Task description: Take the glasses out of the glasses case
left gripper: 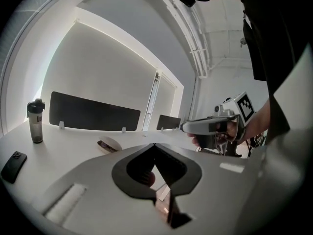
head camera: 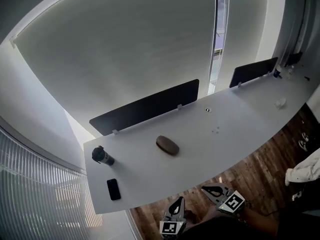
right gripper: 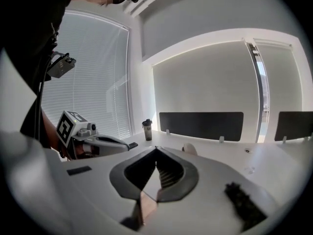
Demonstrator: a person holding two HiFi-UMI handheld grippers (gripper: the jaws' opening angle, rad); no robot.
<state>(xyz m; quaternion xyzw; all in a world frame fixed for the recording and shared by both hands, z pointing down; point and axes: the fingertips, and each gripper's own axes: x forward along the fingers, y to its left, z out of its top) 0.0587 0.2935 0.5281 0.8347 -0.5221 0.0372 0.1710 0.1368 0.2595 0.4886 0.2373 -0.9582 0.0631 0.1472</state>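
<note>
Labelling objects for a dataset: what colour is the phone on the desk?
Black. The phone shows best in the head view.

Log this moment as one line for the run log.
stage: pre-grasp | left gripper: shut, empty | right gripper: shut, empty | glasses case: on table, untouched

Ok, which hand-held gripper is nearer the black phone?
Left. The left hand-held gripper hangs beyond the table's front edge, right of the phone; the right hand-held gripper is farther right again.

The table [head camera: 225, 134] is smooth matt white, the floor [head camera: 265, 169] wood, the glasses case [head camera: 167, 145] matt.
</note>
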